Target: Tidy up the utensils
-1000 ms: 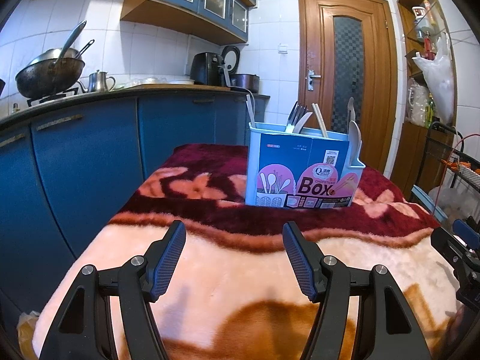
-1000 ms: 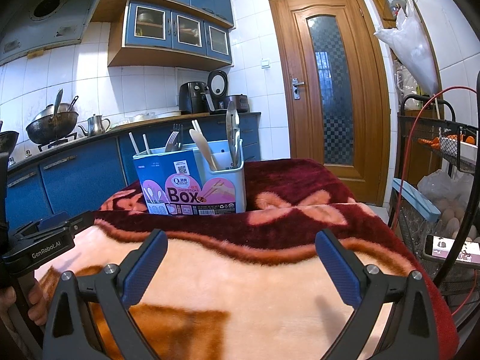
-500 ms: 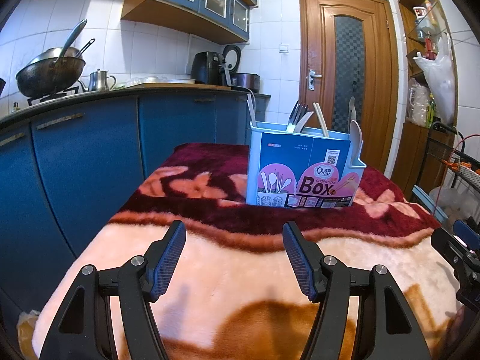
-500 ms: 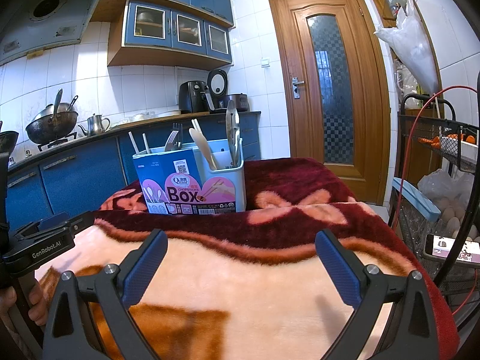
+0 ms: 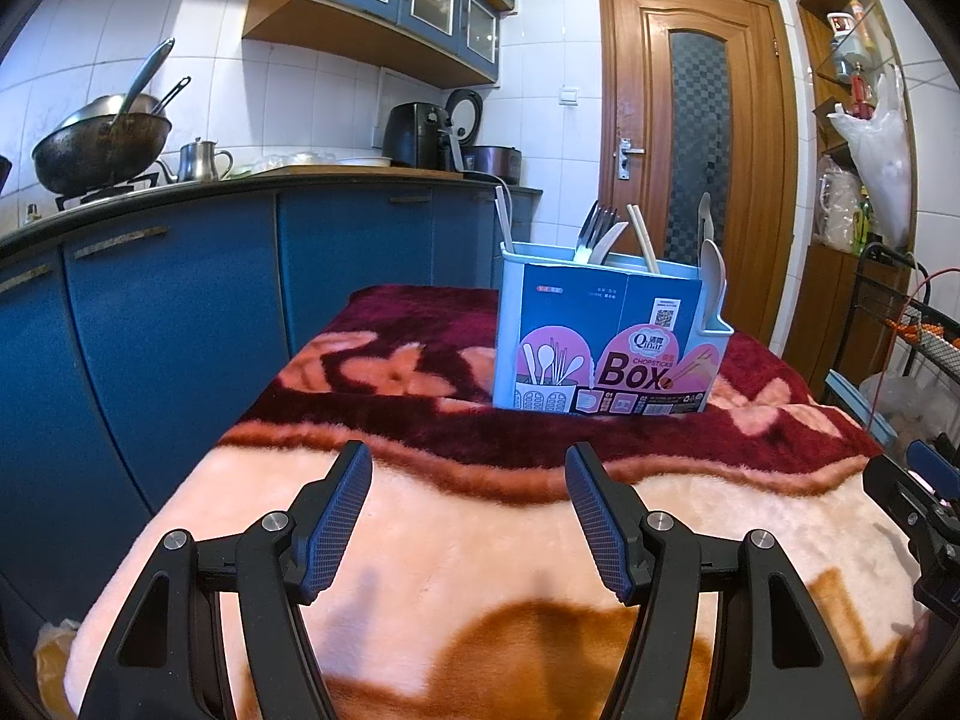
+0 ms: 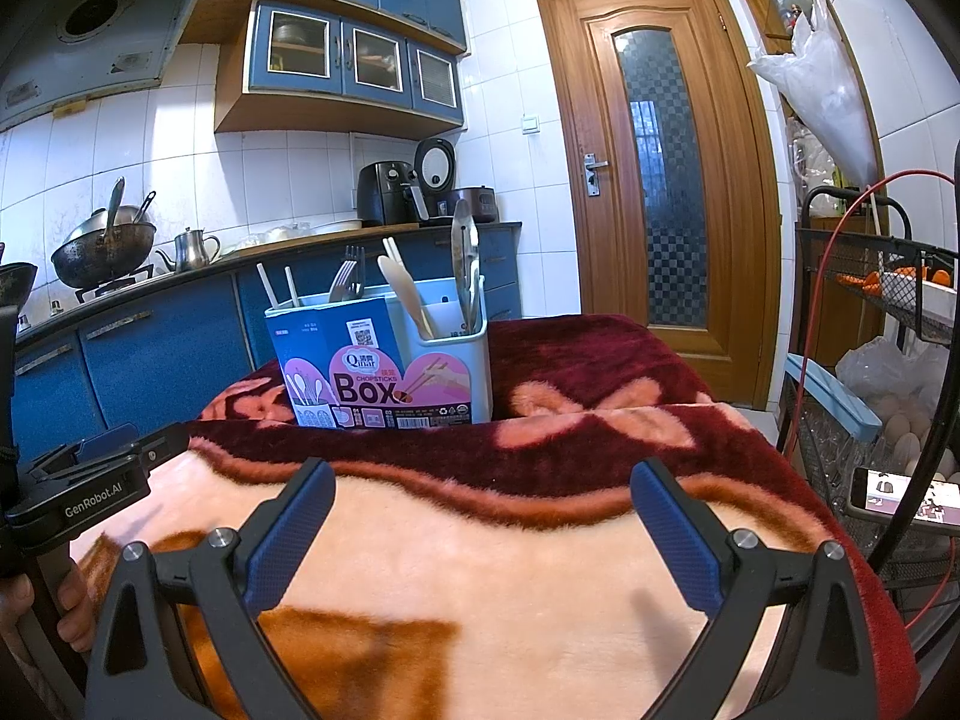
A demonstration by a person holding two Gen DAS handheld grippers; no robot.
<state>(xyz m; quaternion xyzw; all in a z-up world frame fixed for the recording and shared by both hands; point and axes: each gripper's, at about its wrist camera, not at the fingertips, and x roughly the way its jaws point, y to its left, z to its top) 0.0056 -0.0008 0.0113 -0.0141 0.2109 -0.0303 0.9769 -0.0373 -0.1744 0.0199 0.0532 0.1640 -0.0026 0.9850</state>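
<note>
A light blue utensil holder (image 5: 606, 336) with a "Box" label stands on the dark red far part of a blanket-covered table (image 5: 480, 540). Forks (image 5: 594, 228), chopsticks (image 5: 643, 237), a white spoon (image 5: 713, 270) and tongs (image 6: 465, 252) stick up out of it. The holder (image 6: 384, 354) also shows in the right wrist view, left of centre. My left gripper (image 5: 468, 474) hovers open over the peach part of the blanket, well short of the holder, with nothing between its fingers. My right gripper (image 6: 480, 480) is open wider, also with nothing between its fingers.
Blue kitchen cabinets (image 5: 180, 312) run along the table's left side, with a wok (image 5: 99, 144) and kettle (image 5: 204, 159) on the counter. A wooden door (image 6: 660, 180) is behind. A wire rack (image 6: 870, 372) with eggs and a phone (image 6: 894, 495) stands at the right.
</note>
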